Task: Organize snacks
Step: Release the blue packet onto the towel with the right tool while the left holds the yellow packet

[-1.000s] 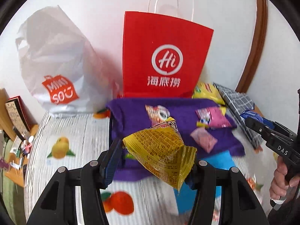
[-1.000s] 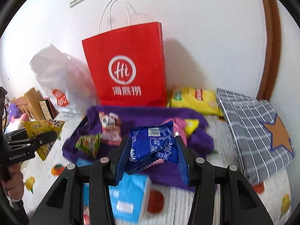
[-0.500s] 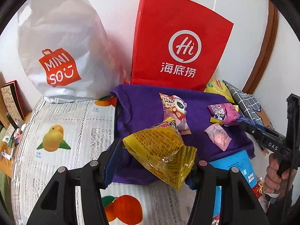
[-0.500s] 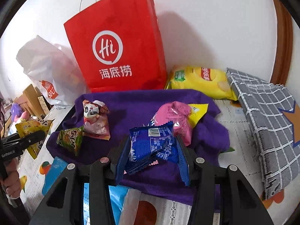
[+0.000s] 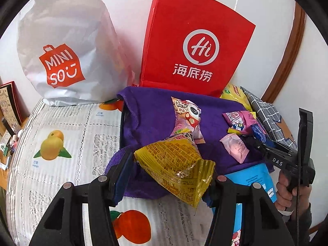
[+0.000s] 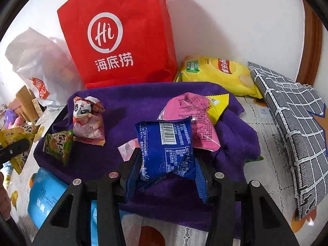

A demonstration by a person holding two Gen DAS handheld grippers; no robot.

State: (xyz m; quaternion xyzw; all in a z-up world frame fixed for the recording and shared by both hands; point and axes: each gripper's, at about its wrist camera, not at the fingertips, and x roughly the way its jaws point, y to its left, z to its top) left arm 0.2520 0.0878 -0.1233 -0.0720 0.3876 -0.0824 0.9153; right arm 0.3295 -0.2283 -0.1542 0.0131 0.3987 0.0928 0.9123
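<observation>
My left gripper is shut on a yellow snack packet and holds it over the near left edge of a purple cloth. My right gripper is shut on a blue snack packet above the cloth's near middle. On the cloth lie a panda packet, a green packet, a pink packet and a small pale pink packet. The right gripper also shows at the right of the left wrist view.
A red paper bag and a white Miniso bag stand against the wall behind the cloth. A yellow chips bag and a grey checked pouch lie at right. A light blue pack lies near the front.
Both grippers have moved forward and lower toward the purple cloth, each still holding its packet. The bags and snacks now appear closer.
</observation>
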